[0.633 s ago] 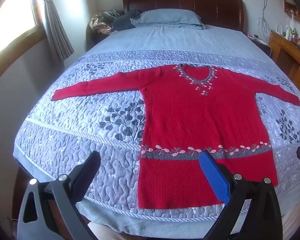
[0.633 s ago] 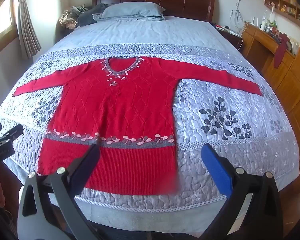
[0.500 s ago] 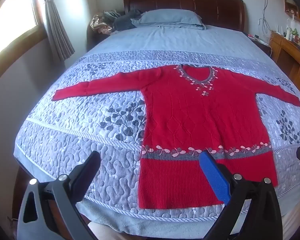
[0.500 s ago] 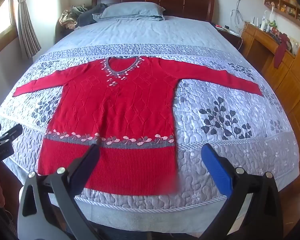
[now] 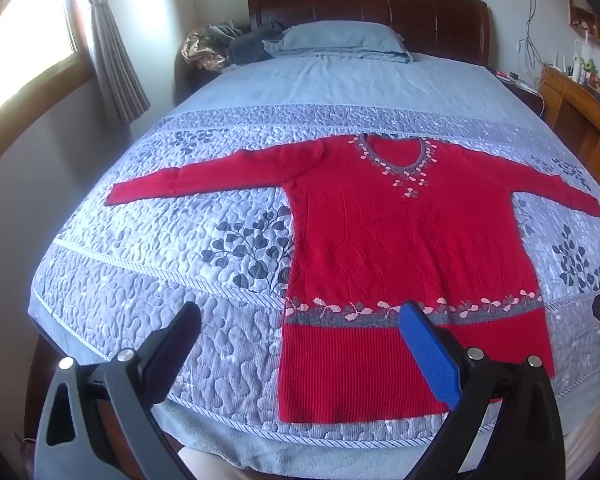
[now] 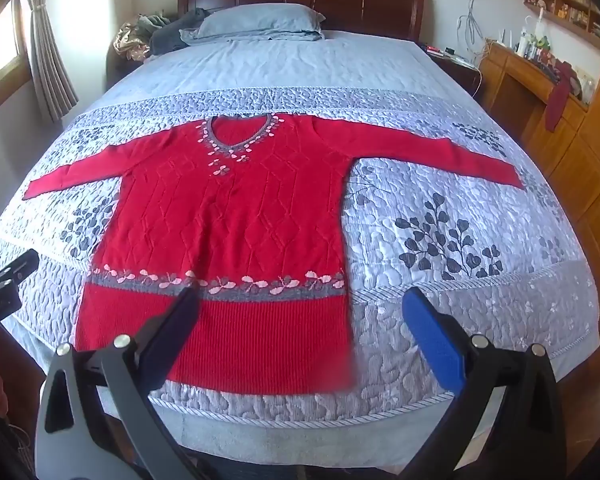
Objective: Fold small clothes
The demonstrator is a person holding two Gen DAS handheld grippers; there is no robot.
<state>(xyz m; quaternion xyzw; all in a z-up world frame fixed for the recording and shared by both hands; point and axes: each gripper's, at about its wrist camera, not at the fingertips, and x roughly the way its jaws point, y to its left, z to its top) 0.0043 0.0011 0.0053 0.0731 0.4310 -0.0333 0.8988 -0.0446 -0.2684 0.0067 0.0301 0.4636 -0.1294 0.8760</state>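
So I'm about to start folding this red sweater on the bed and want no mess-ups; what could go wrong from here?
The red sweater has its hem near the bed's foot edge, so tugging may slide it off. Its sleeves spread wide and may drag unevenly. Both tools could also pinch the quilt.

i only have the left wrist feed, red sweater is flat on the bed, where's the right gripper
Observer: The right gripper hovers open over the near edge of the bed, holding nothing; its dark finger overlaps the hem of the red sweater.
Operator: what's past the right sleeve, my view cuts off there
Observer: More bare quilt, with a dark leaf print below the sleeve.
Operator: anything on that side of the room
Observer: Wooden cabinets run along the wall, with a dark red cloth hanging off the counter edge.
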